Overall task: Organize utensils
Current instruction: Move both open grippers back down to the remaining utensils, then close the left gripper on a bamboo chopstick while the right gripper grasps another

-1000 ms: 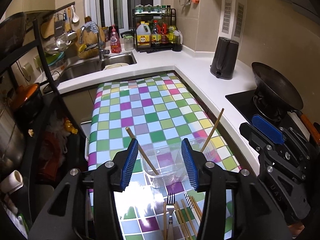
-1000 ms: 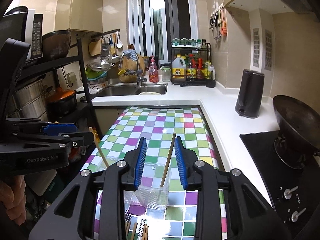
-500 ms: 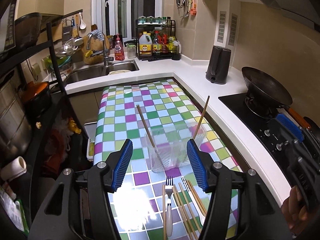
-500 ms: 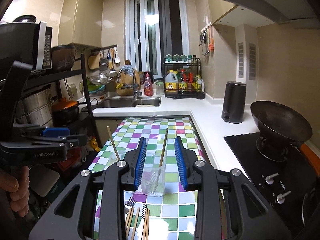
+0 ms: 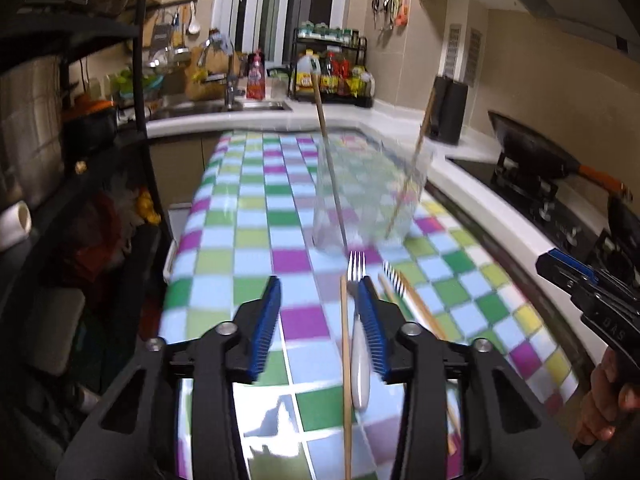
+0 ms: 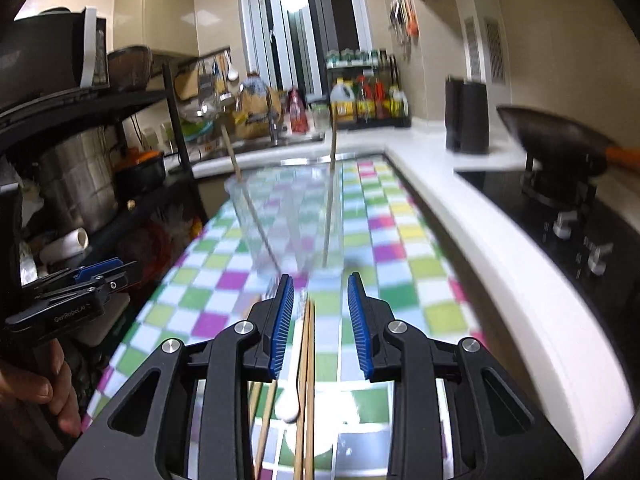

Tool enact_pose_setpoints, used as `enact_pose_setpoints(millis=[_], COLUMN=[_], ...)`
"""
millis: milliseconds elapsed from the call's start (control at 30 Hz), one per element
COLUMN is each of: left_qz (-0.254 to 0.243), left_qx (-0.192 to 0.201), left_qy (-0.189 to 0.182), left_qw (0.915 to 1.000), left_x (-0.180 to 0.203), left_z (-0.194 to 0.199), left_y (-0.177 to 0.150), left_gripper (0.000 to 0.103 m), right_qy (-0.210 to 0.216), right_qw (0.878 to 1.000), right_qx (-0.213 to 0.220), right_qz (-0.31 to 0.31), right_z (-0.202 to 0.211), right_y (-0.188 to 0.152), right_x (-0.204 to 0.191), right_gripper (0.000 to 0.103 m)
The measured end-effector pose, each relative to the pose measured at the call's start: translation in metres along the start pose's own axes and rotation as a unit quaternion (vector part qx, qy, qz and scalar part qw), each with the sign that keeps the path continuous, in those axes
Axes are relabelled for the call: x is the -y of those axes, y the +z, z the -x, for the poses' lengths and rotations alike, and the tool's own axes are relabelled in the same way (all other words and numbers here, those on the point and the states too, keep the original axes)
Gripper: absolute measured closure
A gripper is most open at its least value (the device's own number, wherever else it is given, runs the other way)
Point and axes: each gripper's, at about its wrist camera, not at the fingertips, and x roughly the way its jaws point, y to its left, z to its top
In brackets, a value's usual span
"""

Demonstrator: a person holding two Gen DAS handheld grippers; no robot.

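Utensils: a fork (image 5: 355, 280) with steel tines and a white handle lies flat on the checked tablecloth (image 5: 248, 216), tines toward the clear plastic cup (image 5: 368, 196). Beside it lie several loose wooden chopsticks (image 5: 345, 364), roughly parallel to the fork; one striped-tipped stick (image 5: 394, 276) sits just right of the tines. In the right wrist view a pair of chopsticks (image 6: 307, 380) runs side by side, touching or nearly so.

Cup: transparent, upright, near the middle of the cloth, just beyond the fork tines. Two chopsticks stand in it, leaning to opposite sides of the rim. Image blurred here; fine detail unreadable.

Left gripper (image 5: 318, 320): blue pads part-way apart, jaws closing. One chopstick and the fork handle lie in the gap below; the right pad overlaps the fork, but contact cannot be confirmed. Nothing held.

Right gripper (image 6: 320, 316): jaws narrowly apart and closing slightly, over the chopstick pair; pads clear of them, nothing gripped.

Surface: cloth in green, purple, white and yellow squares, glare near the bottom edge.

Room: white L-shaped counter (image 6: 460, 200), sink (image 5: 240, 106) with tap, condiment rack (image 5: 332, 68), dark kettle (image 6: 468, 116), wok (image 6: 556, 136) on a black hob, black shelf unit (image 6: 100, 128) at left.
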Motion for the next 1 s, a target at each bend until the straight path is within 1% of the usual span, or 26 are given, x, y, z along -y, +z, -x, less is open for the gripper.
enact_pose_setpoints(millis=[67,100,133,200,267,400,533,633,767,833,900,933,967,1000], left_qz=[0.003,0.006,0.007,0.013,0.012,-0.002,0.006,-0.001,-0.013,-0.017,-0.022,-0.025,-0.024,-0.023], left_qx=[-0.015,-0.019,-0.026,-0.045,-0.059,-0.055,-0.072,-0.070,-0.067,-0.066,-0.065,-0.065,-0.065,-0.065], left_qy=[-0.004,-0.003,0.001,0.008,0.011,0.014,0.018,0.021,0.028,0.030,0.031,0.031,0.032,0.031], left_qw=[0.9999,0.9998,0.9996,0.9989,0.9981,0.9984,0.9972,0.9973,0.9973,0.9972,0.9971,0.9971,0.9971,0.9971], left_x=[0.003,0.003,0.005,0.008,0.011,0.015,0.013,0.017,0.020,0.022,0.024,0.024,0.024,0.023], left_z=[-0.006,-0.007,-0.009,-0.012,-0.015,-0.016,-0.024,-0.025,-0.024,-0.024,-0.024,-0.024,-0.024,-0.024], left_y=[-0.031,-0.044,-0.059,-0.079,-0.092,-0.095,-0.100,-0.102,-0.104,-0.104,-0.104,-0.104,-0.103,-0.104], left_gripper=[0.070,0.071,0.074,0.074,0.074,0.074,0.074,0.074,0.074,0.074,0.082,0.091,0.096,0.096], right_qy=[0.009,0.011,0.012,0.015,0.021,0.024,0.020,0.020,0.015,0.013,0.009,0.009,0.007,0.005], right_qw=[0.999,0.998,0.997,0.996,0.995,0.993,0.993,0.992,0.992,0.992,0.992,0.993,0.993,0.993], right_qx=[-0.043,-0.057,-0.070,-0.088,-0.100,-0.112,-0.116,-0.119,-0.115,-0.114,-0.112,-0.112,-0.112,-0.112], right_qz=[-0.004,-0.003,0.002,0.008,0.011,0.008,0.017,0.030,0.042,0.047,0.048,0.046,0.045,0.045], right_z=[-0.016,-0.021,-0.026,-0.032,-0.036,-0.041,-0.042,-0.043,-0.042,-0.043,-0.043,-0.043,-0.043,-0.043], right_y=[-0.025,-0.037,-0.048,-0.063,-0.074,-0.086,-0.090,-0.091,-0.093,-0.093,-0.093,-0.092,-0.092,-0.092], right_x=[0.003,0.003,0.002,0.001,0.000,0.000,-0.002,-0.005,-0.009,-0.009,-0.009,-0.008,-0.007,-0.006], right_gripper=[0.081,0.083,0.084,0.084,0.084,0.084,0.085,0.089,0.090,0.095,0.096,0.096,0.097,0.097])
